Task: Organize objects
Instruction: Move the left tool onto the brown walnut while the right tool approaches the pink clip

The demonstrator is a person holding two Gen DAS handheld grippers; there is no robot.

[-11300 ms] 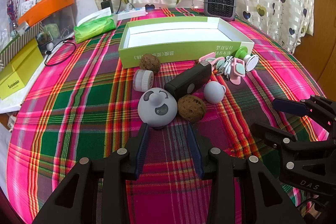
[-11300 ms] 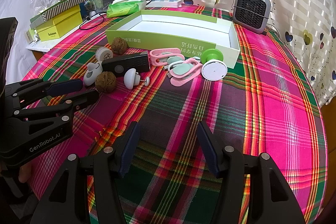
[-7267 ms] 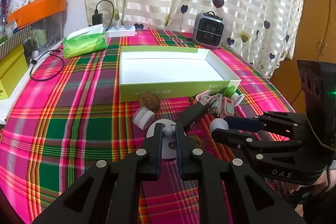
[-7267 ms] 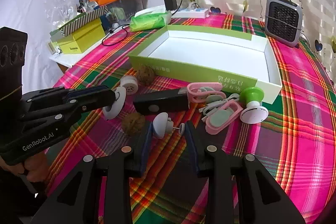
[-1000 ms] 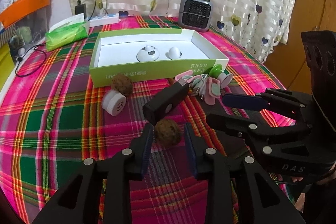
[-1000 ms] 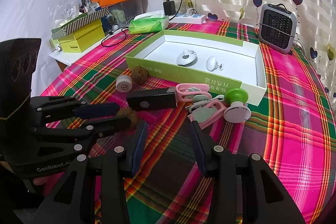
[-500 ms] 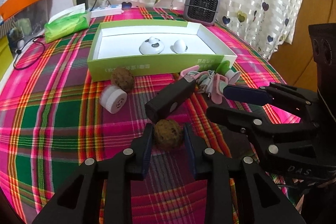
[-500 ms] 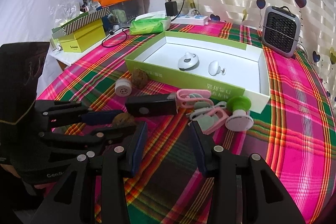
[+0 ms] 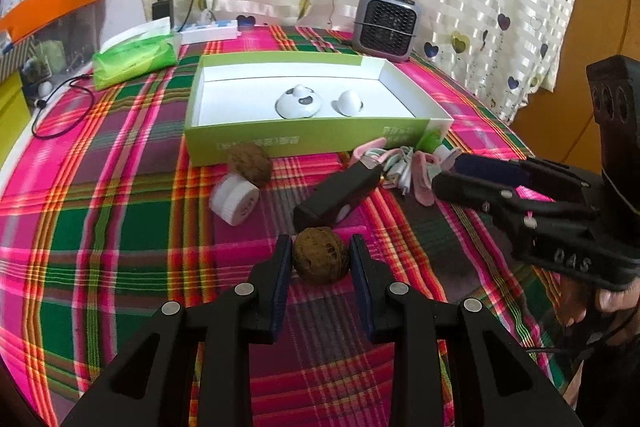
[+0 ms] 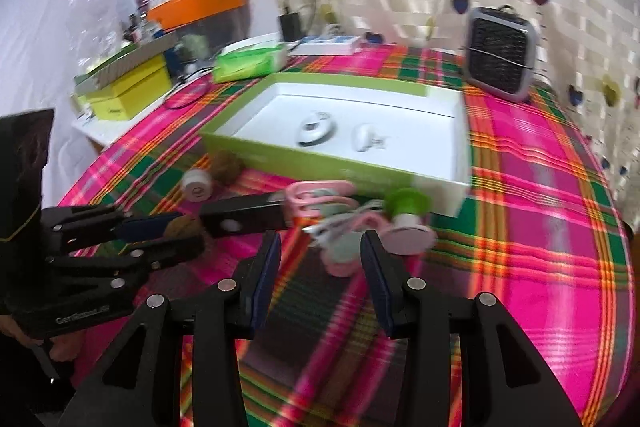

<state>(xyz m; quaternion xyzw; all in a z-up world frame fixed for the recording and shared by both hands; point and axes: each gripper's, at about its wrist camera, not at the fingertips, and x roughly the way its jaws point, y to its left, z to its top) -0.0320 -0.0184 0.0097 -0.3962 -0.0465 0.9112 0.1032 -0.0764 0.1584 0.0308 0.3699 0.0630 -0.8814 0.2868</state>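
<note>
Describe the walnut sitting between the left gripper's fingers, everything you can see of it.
The walnut is a round, brown nut with a rough, wrinkled, pitted shell, whole as far as can be seen. It rests on the plaid tablecloth between the left gripper's blue-padded fingers, which flank it closely; whether the pads press on it cannot be told. Just beyond it lies the black rectangular device, apart from the nut. The right wrist view shows it only partly, and blurred.

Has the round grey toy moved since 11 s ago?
Yes. The toy now lies inside the green box, beside the small white knob; earlier it sat on the cloth in front of the box.
</note>
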